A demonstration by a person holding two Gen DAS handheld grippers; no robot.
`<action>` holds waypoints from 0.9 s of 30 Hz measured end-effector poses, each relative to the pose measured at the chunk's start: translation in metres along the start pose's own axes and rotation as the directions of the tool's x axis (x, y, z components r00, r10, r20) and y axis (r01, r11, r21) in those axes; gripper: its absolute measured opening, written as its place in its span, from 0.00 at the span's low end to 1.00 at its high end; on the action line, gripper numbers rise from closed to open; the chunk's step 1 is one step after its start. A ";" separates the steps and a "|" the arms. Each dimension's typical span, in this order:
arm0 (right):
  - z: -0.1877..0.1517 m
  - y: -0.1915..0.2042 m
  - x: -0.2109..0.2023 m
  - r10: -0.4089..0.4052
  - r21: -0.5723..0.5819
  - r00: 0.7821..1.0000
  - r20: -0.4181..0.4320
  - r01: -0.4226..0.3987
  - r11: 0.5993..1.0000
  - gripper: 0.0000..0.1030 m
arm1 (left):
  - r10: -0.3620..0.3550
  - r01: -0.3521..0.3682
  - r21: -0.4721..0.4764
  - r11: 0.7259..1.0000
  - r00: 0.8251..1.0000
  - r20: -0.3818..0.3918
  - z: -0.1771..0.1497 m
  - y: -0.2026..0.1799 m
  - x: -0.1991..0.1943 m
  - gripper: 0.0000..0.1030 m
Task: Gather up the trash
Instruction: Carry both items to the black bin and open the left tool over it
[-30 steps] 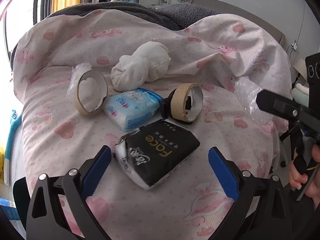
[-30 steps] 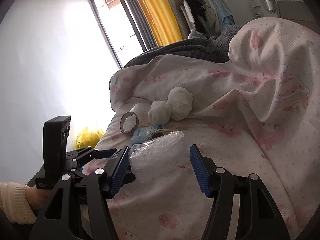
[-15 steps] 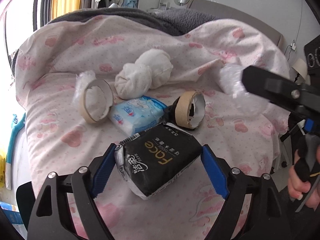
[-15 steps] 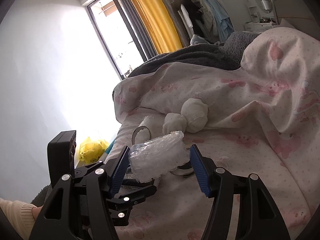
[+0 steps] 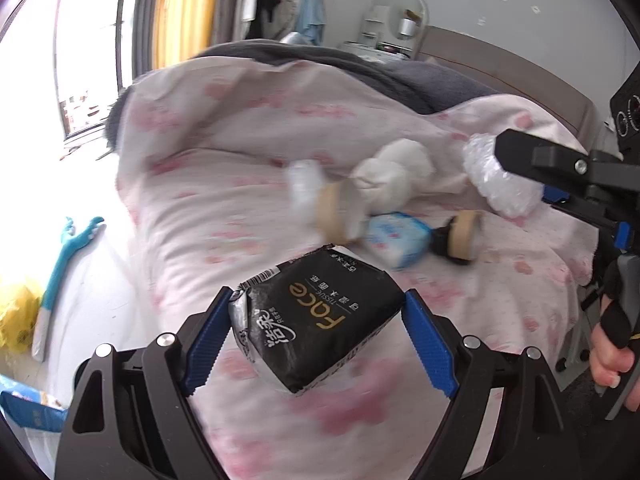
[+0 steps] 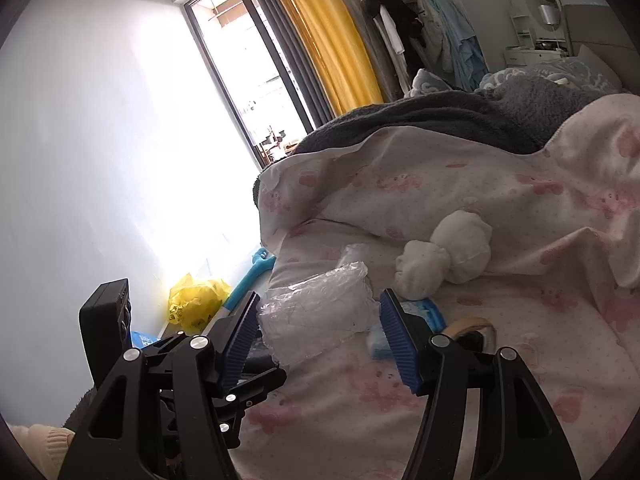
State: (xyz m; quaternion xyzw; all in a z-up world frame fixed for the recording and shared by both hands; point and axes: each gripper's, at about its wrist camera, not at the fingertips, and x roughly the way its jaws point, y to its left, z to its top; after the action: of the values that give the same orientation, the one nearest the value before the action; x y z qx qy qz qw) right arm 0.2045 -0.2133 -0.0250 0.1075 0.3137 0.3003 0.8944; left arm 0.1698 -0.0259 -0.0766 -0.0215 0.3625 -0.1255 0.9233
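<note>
My left gripper (image 5: 316, 336) is shut on a black "Face" tissue pack (image 5: 316, 320) and holds it above the pink bed cover (image 5: 224, 216). My right gripper (image 6: 318, 342) is shut on a crumpled clear plastic wrapper (image 6: 320, 316), lifted off the bed; the wrapper also shows in the left wrist view (image 5: 496, 184). On the bed lie a blue tissue pack (image 5: 396, 240), two cardboard tape rolls (image 5: 336, 212) (image 5: 464, 236), a small clear plastic piece (image 5: 304, 188) and a white balled cloth (image 5: 392, 180).
A yellow plastic bag (image 6: 198, 296) sits on the floor by the window, left of the bed. A blue long-handled tool (image 5: 68, 252) lies on the floor. A grey blanket (image 6: 420, 120) lies at the far end of the bed.
My left gripper closed on the black tissue pack and lifted it, swinging left. My right gripper rose with the plastic wrapper and turned toward the window side.
</note>
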 end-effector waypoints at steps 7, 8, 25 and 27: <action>0.004 0.048 0.025 0.034 -0.044 0.999 -0.019 -0.035 0.998 0.61 | 0.077 -0.077 -0.082 0.994 0.997 -0.001 -0.012 0.055 -0.022 0.83; 0.003 0.054 0.029 0.039 -0.050 0.999 -0.023 -0.040 0.998 0.60 | 0.086 -0.085 -0.094 0.992 0.996 -0.002 -0.015 0.064 -0.026 0.83; -0.008 0.157 0.096 0.105 -0.107 0.985 -0.139 -0.120 0.987 0.61 | 0.169 -0.214 -0.208 0.954 0.962 -0.215 -0.077 0.173 -0.032 0.83; -0.011 0.167 0.104 0.111 -0.112 0.981 -0.158 -0.129 0.985 0.61 | 0.169 -0.224 -0.218 0.950 0.954 -0.246 -0.086 0.184 -0.031 0.83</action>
State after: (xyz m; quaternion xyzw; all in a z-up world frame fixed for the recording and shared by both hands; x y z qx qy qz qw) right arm 0.1842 -0.0173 -0.0214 0.0483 0.3544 0.3796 0.8532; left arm 0.1296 0.1638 -0.1434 -0.0840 0.4775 0.0115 0.8745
